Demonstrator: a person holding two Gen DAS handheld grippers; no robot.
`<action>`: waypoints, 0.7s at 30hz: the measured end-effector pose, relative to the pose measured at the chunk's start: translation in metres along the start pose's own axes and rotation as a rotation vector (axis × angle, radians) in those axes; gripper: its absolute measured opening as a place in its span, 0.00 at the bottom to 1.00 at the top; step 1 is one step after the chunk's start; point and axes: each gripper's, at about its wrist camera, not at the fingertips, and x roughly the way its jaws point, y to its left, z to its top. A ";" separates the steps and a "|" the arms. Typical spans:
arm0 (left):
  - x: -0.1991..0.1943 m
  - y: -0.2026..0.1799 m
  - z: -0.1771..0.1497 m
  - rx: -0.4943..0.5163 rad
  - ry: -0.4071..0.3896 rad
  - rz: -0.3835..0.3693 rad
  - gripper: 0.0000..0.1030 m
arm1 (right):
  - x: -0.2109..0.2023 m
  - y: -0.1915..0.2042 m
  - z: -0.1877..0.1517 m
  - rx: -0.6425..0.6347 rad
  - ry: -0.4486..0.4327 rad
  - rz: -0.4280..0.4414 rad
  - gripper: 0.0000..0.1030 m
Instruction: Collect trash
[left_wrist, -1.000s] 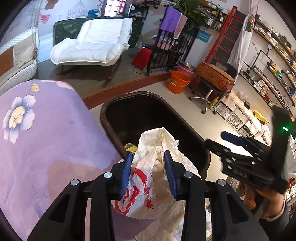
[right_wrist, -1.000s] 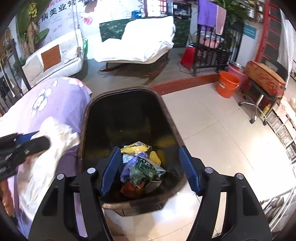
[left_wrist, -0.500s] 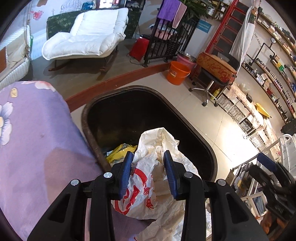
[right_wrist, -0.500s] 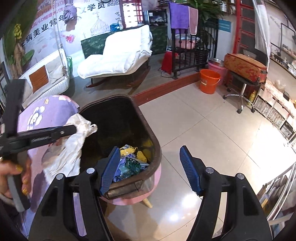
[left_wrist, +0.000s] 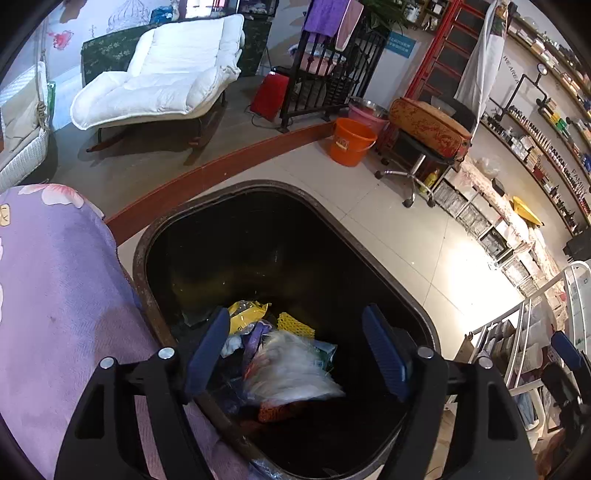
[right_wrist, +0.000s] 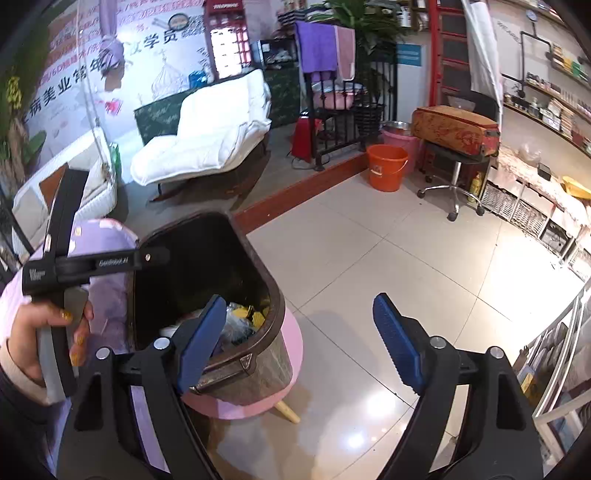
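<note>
A dark brown trash bin (left_wrist: 388, 266) stands open beside a purple flowered cloth (left_wrist: 55, 295). My left gripper (left_wrist: 295, 350) is open and empty right above the bin. A white plastic bag with red print (left_wrist: 291, 373), blurred, lies in the bin on several wrappers (left_wrist: 247, 314). My right gripper (right_wrist: 299, 336) is open and empty, pulled back to the right of the bin (right_wrist: 273, 288), over the tiled floor. The left gripper's body (right_wrist: 92, 262) and the hand holding it show at the left of the right wrist view.
The bin sits on a pink stool (right_wrist: 258, 398). An orange bucket (left_wrist: 351, 140), a rolling stool (left_wrist: 417, 155) and a white lounge chair (left_wrist: 166, 85) stand farther off. Shelves and a white rack (left_wrist: 517, 332) line the right side. Tiled floor (right_wrist: 406, 251) lies to the right.
My left gripper opened and let go of the white bag, which dropped into the bin. My right gripper drew back to the right, away from the bin.
</note>
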 end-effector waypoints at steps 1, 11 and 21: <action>-0.004 -0.001 0.000 0.005 -0.016 0.000 0.74 | -0.001 0.000 0.000 0.001 -0.008 -0.006 0.82; -0.076 -0.006 -0.029 0.029 -0.203 0.074 0.89 | -0.008 0.019 -0.004 -0.024 -0.076 0.003 0.88; -0.146 0.018 -0.077 -0.008 -0.345 0.276 0.95 | -0.035 0.066 -0.022 -0.100 -0.182 0.119 0.94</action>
